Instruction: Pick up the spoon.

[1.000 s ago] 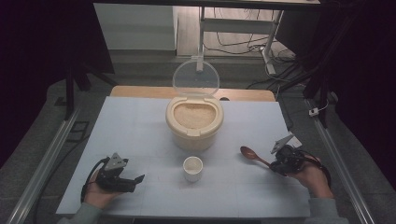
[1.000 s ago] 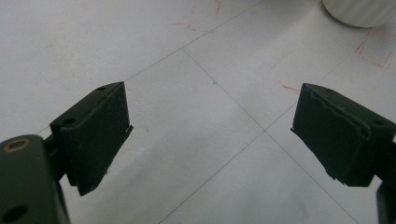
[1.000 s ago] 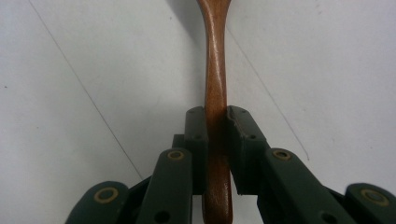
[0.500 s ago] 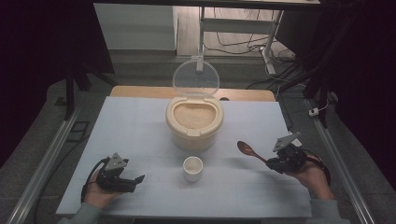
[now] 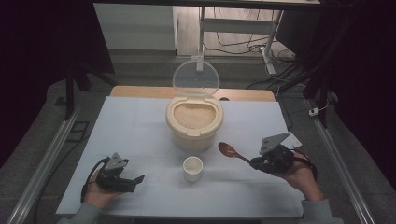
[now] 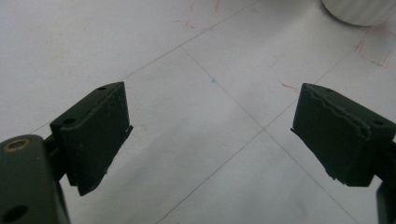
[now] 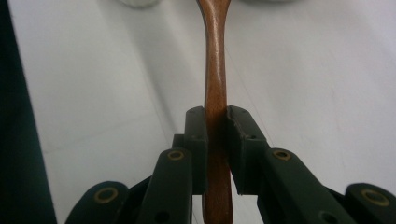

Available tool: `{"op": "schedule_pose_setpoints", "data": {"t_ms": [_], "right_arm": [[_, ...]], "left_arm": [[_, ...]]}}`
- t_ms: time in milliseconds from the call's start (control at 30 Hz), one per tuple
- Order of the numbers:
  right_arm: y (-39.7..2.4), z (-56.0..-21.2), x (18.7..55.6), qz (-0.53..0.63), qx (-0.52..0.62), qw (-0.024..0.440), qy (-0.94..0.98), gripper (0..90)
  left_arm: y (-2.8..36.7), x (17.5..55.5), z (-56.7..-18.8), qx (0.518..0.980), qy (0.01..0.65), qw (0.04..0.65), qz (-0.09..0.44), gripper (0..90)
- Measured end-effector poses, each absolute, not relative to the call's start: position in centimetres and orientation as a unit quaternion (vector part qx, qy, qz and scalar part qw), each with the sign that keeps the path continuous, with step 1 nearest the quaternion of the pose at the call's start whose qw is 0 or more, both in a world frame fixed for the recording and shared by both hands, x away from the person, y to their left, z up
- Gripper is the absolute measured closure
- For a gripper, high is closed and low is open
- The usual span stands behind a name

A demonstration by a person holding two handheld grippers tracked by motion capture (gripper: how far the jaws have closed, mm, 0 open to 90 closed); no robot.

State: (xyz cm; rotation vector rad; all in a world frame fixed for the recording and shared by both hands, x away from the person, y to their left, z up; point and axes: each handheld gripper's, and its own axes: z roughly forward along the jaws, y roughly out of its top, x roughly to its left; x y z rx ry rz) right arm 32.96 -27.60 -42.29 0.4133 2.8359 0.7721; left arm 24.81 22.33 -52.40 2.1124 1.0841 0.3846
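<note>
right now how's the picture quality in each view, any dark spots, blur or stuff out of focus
High view: the table is evenly lit but the room around it falls into near black, and the spoon is small yet readable. Left gripper view: soft overall, with the cup cut off at the top edge. Right gripper view: the spoon's handle is sharp near the jaws and blurs farther off.
</note>
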Motion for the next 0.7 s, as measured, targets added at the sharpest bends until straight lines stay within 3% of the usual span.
{"op": "schedule_pose_setpoints", "data": {"t_ms": [700], "right_arm": [[-22.5,-41.4,32.1,0.269,0.074,0.091,0.956,78.2]], "left_arm": [[22.2,24.9,-52.4,0.819,0.421,0.360,0.148,10.8]]}}
